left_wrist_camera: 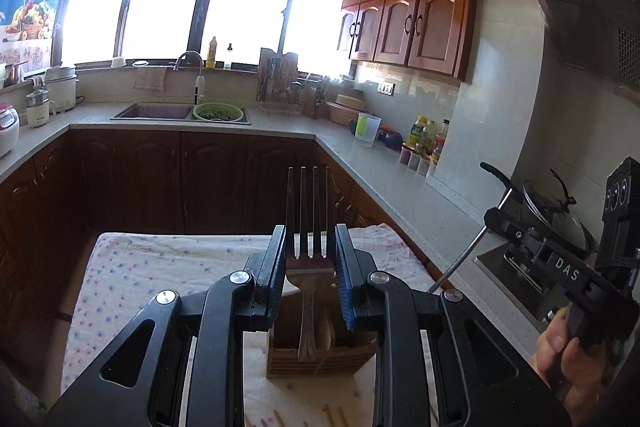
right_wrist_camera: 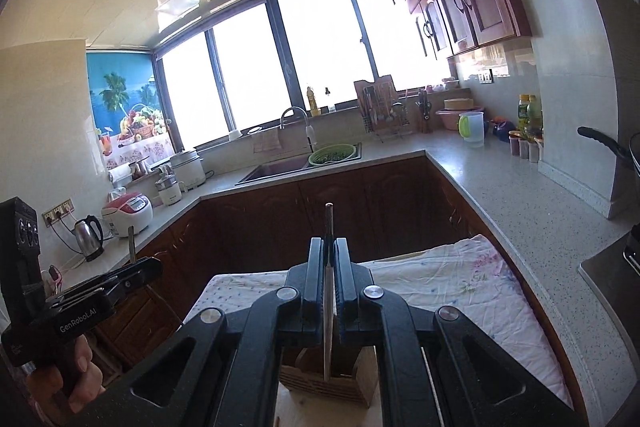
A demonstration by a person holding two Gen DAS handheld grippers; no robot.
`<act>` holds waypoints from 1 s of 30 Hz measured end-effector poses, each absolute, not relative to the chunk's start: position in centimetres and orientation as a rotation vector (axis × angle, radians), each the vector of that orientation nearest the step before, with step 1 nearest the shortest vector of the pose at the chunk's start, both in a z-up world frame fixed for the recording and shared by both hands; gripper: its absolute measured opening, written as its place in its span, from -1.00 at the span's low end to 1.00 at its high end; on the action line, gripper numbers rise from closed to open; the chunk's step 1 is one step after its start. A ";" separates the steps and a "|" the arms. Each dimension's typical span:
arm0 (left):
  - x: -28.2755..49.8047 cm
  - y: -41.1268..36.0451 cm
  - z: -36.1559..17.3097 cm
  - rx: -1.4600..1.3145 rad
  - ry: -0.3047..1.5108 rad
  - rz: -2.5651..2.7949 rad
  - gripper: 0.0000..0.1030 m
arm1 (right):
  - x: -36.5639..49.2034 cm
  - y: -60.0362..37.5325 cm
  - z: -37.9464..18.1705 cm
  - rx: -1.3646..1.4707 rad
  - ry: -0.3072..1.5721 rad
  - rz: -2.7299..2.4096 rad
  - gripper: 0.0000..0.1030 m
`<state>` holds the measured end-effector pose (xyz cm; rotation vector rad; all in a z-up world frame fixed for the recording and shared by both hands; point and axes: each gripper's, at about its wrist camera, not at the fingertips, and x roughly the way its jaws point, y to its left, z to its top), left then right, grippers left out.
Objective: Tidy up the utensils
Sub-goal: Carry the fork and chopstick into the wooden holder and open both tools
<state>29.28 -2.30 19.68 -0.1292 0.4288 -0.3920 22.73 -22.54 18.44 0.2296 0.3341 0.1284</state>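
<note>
My left gripper [left_wrist_camera: 310,247] clamps a steel fork [left_wrist_camera: 310,223] between its blue ribbed pads [left_wrist_camera: 344,267], four slim tines pointing up, the flat handle running down into the box [left_wrist_camera: 320,359] below. That box is slatted wood, square-sided, standing on the cloth [left_wrist_camera: 160,267] near its front edge; pale wooden handles already stand inside it beside the fork's stem. The cloth is thin, wrinkled cotton with small coloured dots. My right gripper [right_wrist_camera: 329,255] is pinched narrow on a knife [right_wrist_camera: 329,307], seen edge-on, a thin bright blade hanging down into the same box [right_wrist_camera: 304,383], dark handle tip poking up past the pads. A few loose chopsticks [left_wrist_camera: 332,415] lie on the cloth at its front edge.
</note>
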 end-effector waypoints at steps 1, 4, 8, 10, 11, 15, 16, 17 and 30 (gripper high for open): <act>30.5 -2.6 19.5 -0.142 0.429 -0.389 -0.59 | 23.6 -22.8 18.1 0.236 0.340 0.125 -0.91; 33.6 -3.5 17.9 -0.179 0.450 -0.372 -0.59 | 25.7 -23.3 16.5 0.254 0.359 0.124 -0.91; 36.7 -4.3 13.7 -0.217 0.510 -0.348 -0.59 | 27.9 -23.4 13.5 0.256 0.401 0.105 -0.91; 37.5 -4.6 11.6 -0.224 0.537 -0.334 -0.59 | 28.7 -23.5 11.8 0.272 0.423 0.109 -0.91; 37.8 -4.7 10.6 -0.223 0.548 -0.329 -0.59 | 29.0 -23.6 11.0 0.278 0.436 0.109 -0.91; 38.3 -4.9 7.3 -0.215 0.593 -0.311 -0.59 | 29.9 -23.8 8.1 0.290 0.475 0.108 -0.91; 38.3 -4.9 6.7 -0.207 0.602 -0.301 -0.59 | 30.1 -23.8 7.5 0.293 0.487 0.110 -0.91; 38.4 -4.9 6.1 -0.202 0.612 -0.295 -0.59 | 30.2 -24.0 7.1 0.298 0.487 0.112 -0.90; 38.4 -5.4 5.1 -0.160 0.622 -0.284 -0.58 | 30.6 -24.4 7.0 0.318 0.504 0.106 -0.89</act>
